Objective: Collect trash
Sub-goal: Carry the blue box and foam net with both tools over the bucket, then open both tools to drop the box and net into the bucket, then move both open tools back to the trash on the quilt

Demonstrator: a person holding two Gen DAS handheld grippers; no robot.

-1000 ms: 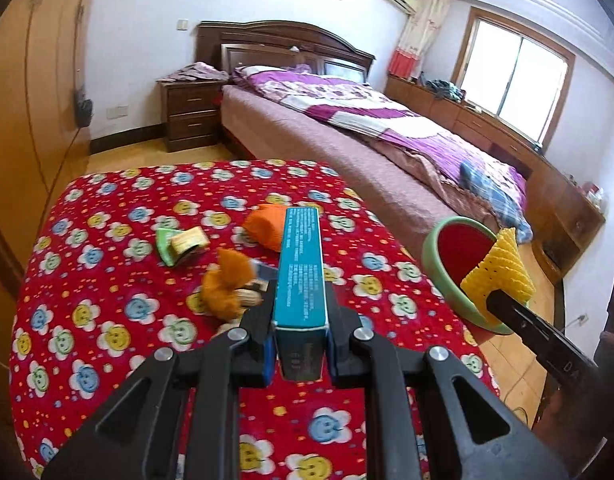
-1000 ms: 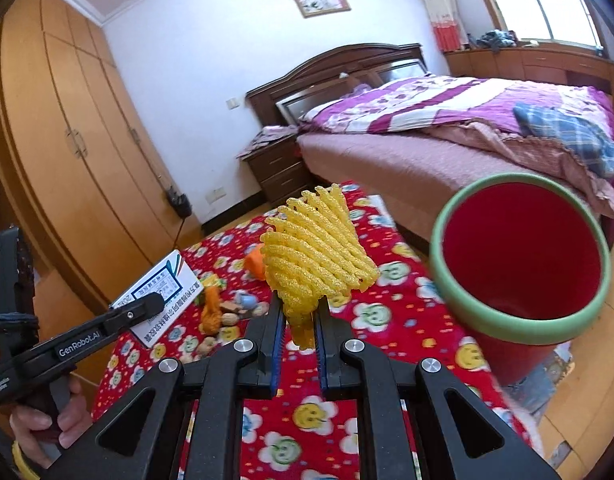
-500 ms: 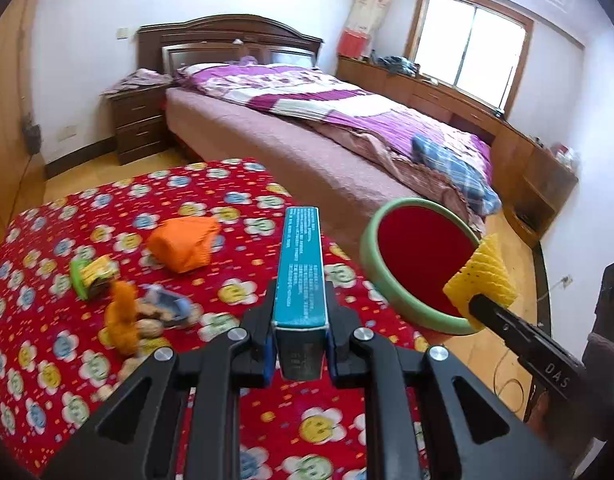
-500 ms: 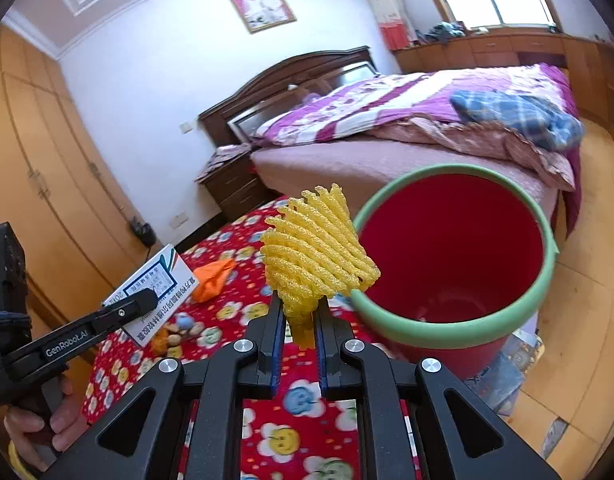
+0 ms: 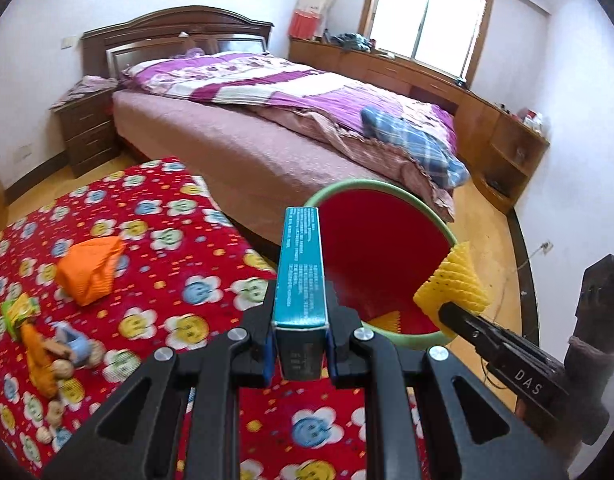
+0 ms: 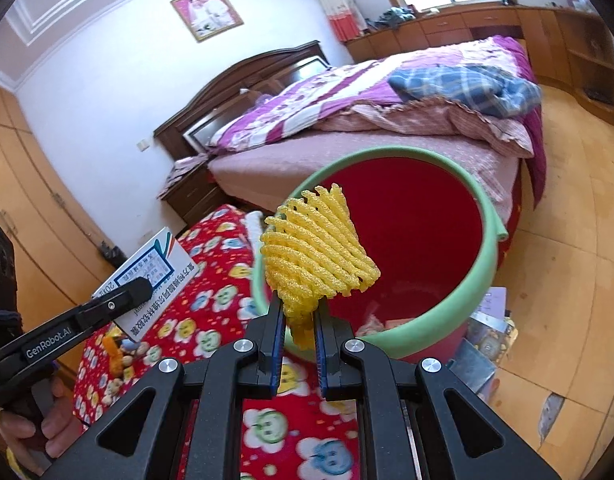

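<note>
**Both grippers loaded, at the bin**

Left gripper point(image 5: 299, 344) is clamped on a long teal cardboard box point(image 5: 302, 268); right gripper point(image 6: 299, 344) pinches a yellow foam mesh sleeve point(image 6: 315, 256). Both are at the near rim of the red bin with green rim point(image 6: 403, 336), which stands off the far corner of the red flowered tablecloth point(image 5: 155, 216).

Risks: the box's far end sits only just over the rim, so release here could tip it onto the cloth. The light mesh may snag on a pad, and the grippers are close enough to collide.
</note>
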